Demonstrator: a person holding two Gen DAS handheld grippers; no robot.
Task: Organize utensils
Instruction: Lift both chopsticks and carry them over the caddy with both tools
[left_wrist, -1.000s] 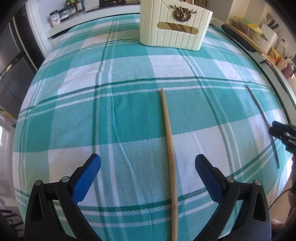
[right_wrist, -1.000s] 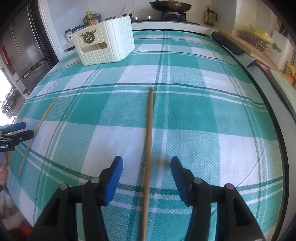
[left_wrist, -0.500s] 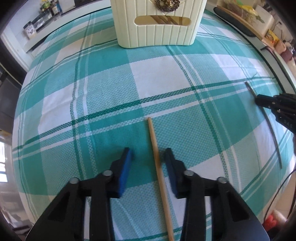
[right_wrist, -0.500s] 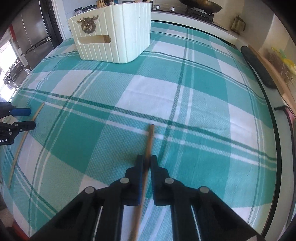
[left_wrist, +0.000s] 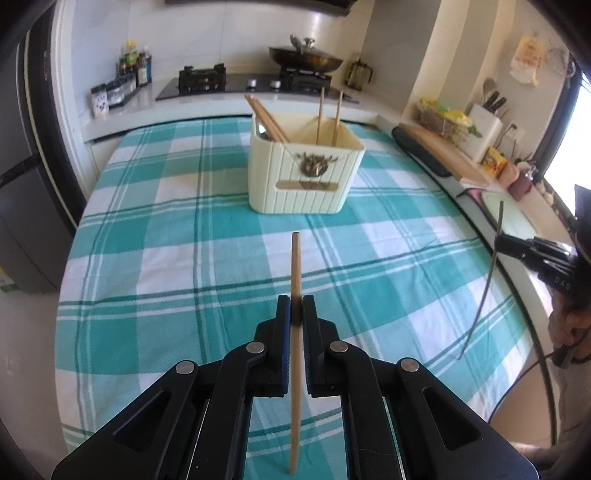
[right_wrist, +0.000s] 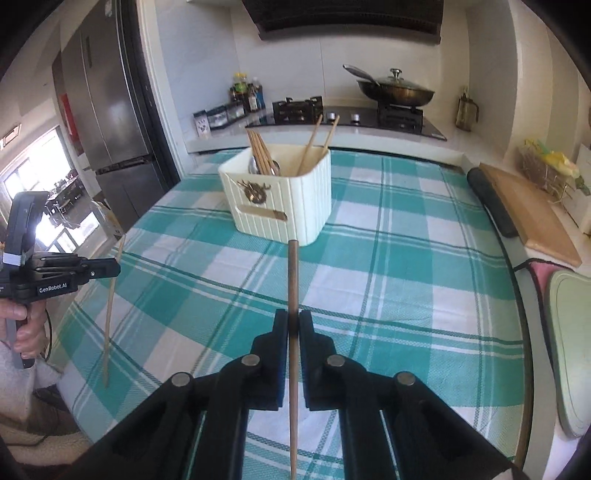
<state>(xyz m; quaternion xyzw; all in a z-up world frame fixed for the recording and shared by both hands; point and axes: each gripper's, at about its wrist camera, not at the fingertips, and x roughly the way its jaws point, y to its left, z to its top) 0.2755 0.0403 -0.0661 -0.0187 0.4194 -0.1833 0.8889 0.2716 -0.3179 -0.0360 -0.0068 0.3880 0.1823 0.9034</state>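
Left tongs (left_wrist: 295, 308) are clamped tight on a pale wooden chopstick (left_wrist: 295, 266), jaws having just snapped in from wide, and the stick runs straight out ahead of the tips and back beneath the tongs, clear of the checked teal cloth on the tabletop (left_wrist: 166, 258). Right tongs (right_wrist: 294, 320) are pinched shut on a darker brown chopstick (right_wrist: 292, 277), its blunt end poking forward past the tips, the rest trailing back under the tool. In the right wrist view the left tongs sit far off to the left side, gripped by a hand (right_wrist: 18, 325), with the pale stick hanging slanted down from their tips above the cloth. In the left wrist view the right tongs show at the far right edge, the dark stick angled down from them. Dead ahead of both tongs, well beyond the chopstick tips, stands the cream ribbed utensil holder (left_wrist: 303, 181) with an antlered ornament on its front; several chopsticks and a spoon lean inside it. Past the holder, a stove (right_wrist: 351, 114) carries a lidded pan (right_wrist: 395, 90). To the right of the right tongs, a wooden cutting board (right_wrist: 535, 218) lies beside the cloth.
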